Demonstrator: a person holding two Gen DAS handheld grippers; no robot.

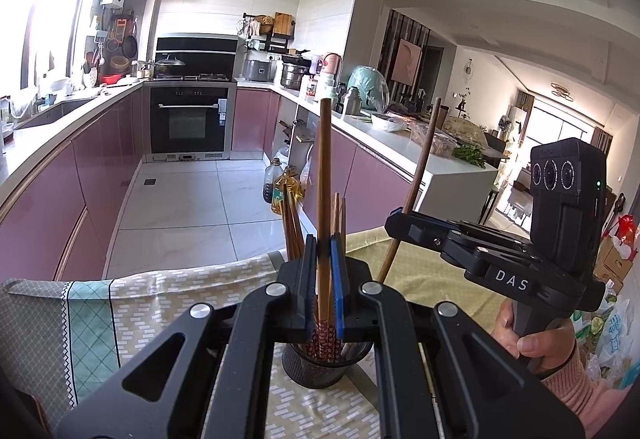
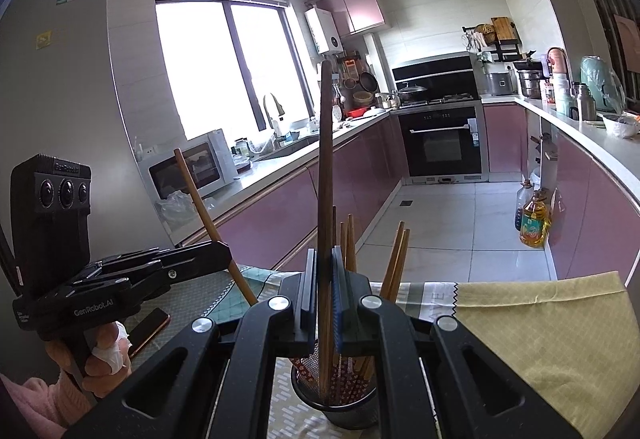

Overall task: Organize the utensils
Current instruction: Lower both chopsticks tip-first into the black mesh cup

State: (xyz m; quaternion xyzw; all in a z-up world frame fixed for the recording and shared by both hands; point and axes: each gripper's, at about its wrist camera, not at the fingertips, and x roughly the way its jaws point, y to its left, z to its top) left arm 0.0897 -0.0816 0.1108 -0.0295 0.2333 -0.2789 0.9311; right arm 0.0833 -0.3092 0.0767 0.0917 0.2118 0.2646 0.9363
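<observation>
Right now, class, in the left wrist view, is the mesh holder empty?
No: the mesh holder already has several chopsticks standing in it.

Holder: black mesh cup (image 1: 320,367), upright on the patterned cloth (image 1: 168,291).
Contents: wooden chopsticks (image 2: 394,259) with red patterned ends (image 2: 352,387) down in the cup, plain tips fanning upward.
Light chopstick: (image 1: 323,175) near vertical, lower end inside the cup, clamped between blue pads.
Dark chopstick: (image 2: 325,175) brown, near vertical above the cup, clamped mid-length; whether its lower end reaches the cup cannot be told.
</observation>
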